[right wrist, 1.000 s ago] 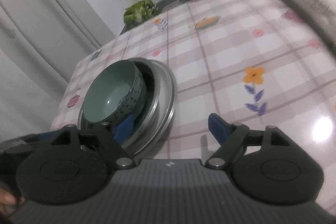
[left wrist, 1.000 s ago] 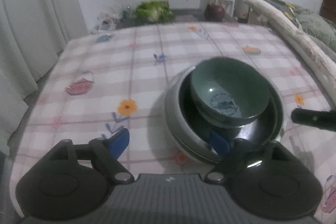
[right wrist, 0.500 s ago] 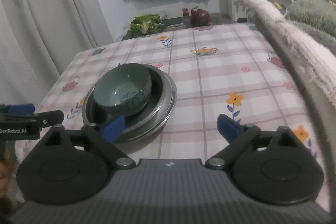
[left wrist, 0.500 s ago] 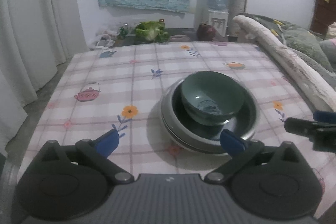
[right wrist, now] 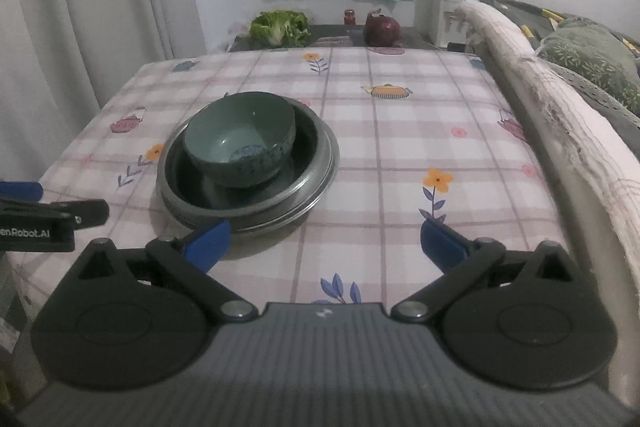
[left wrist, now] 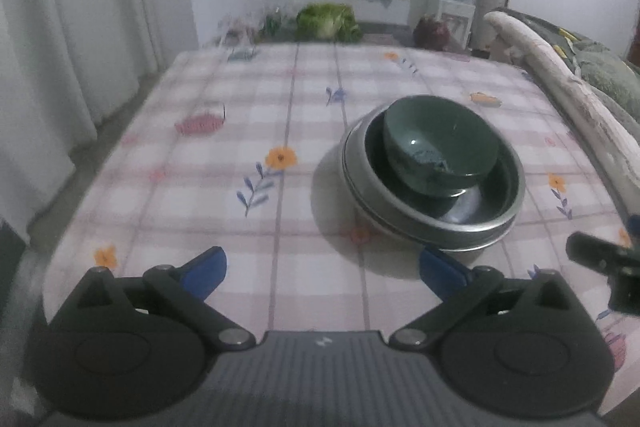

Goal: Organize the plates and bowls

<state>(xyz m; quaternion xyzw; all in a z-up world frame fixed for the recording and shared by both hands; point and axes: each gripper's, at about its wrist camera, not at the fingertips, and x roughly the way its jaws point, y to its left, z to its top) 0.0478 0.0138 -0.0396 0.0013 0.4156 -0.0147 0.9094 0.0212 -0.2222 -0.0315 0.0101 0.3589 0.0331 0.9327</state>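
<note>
A green bowl (left wrist: 440,147) (right wrist: 240,139) sits tilted inside a dark plate (left wrist: 480,203) (right wrist: 240,195), and both rest in stacked steel plates (left wrist: 360,171) (right wrist: 324,163) on the checked tablecloth. My left gripper (left wrist: 322,269) is open and empty, hovering near the table's front edge, left of and nearer than the stack. My right gripper (right wrist: 326,239) is also open and empty, just short of the stack and to its right. In each wrist view the other gripper's dark fingers (left wrist: 600,255) (right wrist: 52,215) show at the frame's edge.
The tablecloth (right wrist: 400,131) has flower and teapot prints. Beyond the far edge lie a lettuce (right wrist: 280,27), a red onion (right wrist: 382,31) and a small jar (right wrist: 349,16). A rolled cloth edge (right wrist: 560,131) and bedding run along the right. Curtains (left wrist: 80,27) hang at left.
Both grippers have pulled back from the stack's rim and opened wider. The right wrist view rolled level and rose. The bowl and plates stayed in place.
</note>
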